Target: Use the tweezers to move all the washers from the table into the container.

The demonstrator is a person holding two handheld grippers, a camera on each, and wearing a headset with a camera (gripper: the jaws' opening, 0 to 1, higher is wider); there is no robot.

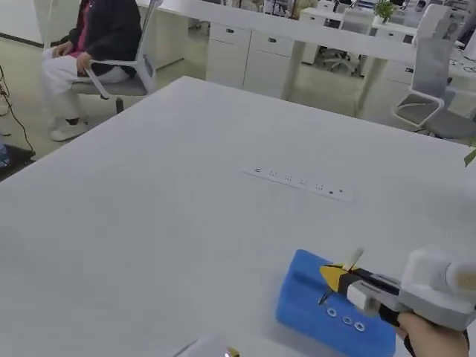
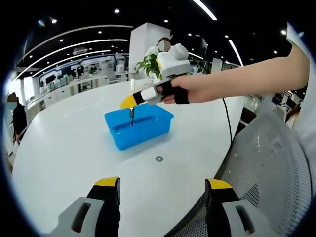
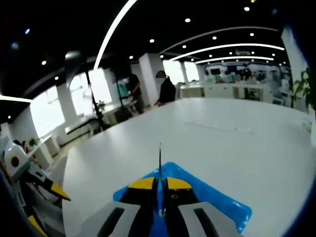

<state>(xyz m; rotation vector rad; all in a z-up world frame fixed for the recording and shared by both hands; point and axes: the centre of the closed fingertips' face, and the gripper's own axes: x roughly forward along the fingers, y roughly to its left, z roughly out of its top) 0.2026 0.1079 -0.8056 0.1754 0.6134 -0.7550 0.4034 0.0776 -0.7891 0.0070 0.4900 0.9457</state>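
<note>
1. The right gripper (image 2: 129,101) was clamped shut on the tweezers (image 2: 131,117), whose tips pointed down into the blue container (image 2: 140,138).
2. Three washers (image 1: 346,320) lay inside the container, and a loose washer (image 2: 159,158) lay on the counter (image 2: 59,148) near it.
3. The left gripper (image 2: 163,183) had its jaws apart and held nothing.

The surface (image 1: 149,223) is viewed forward and down from the head, with the blue container (image 1: 305,294) caught at the lower edge. The container is faced from low near the surface's rim by the left gripper view, and is seen from close above by the right gripper view.
</note>
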